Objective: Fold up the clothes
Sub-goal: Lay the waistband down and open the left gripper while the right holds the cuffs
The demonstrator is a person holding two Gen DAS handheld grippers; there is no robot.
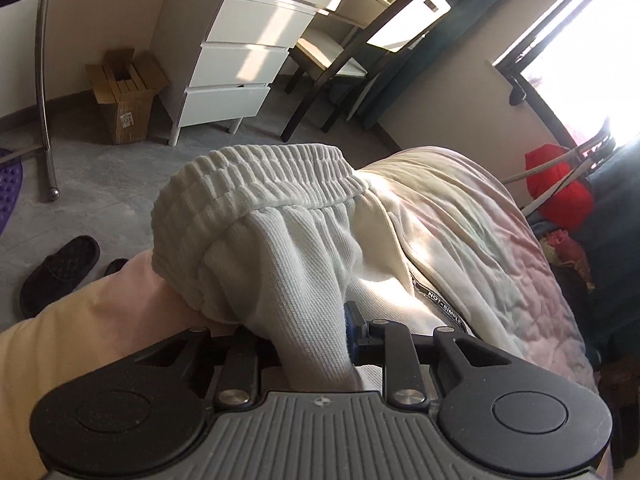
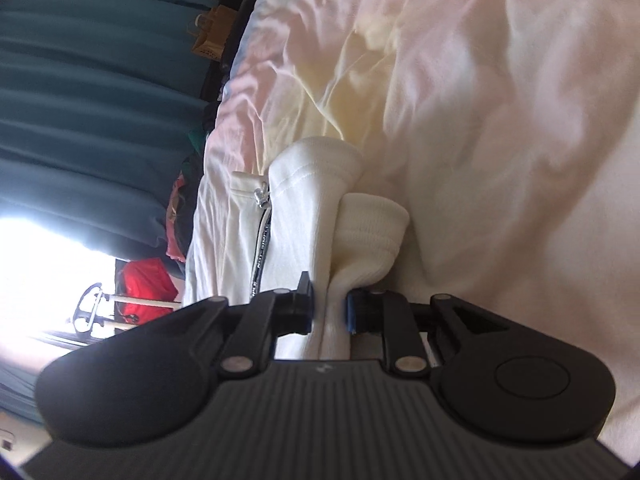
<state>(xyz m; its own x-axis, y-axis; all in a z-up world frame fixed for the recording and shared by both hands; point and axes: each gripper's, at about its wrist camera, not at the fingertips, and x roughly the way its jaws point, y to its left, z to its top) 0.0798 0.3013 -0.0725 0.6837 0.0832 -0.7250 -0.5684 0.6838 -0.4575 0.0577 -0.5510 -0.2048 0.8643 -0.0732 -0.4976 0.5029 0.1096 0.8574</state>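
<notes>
A white ribbed garment with a gathered elastic waistband lies over the bed's pastel quilt. My left gripper is shut on its fabric just below the waistband; the left finger is hidden by cloth. In the right wrist view my right gripper is shut on a bunched fold of the same white garment, near a ribbed cuff and a zipper with a printed tape. The quilt fills the background.
Past the bed edge are a white drawer unit, a dark chair, a cardboard box, black slippers and a metal rack leg. A red bag and teal curtains are beside the bed.
</notes>
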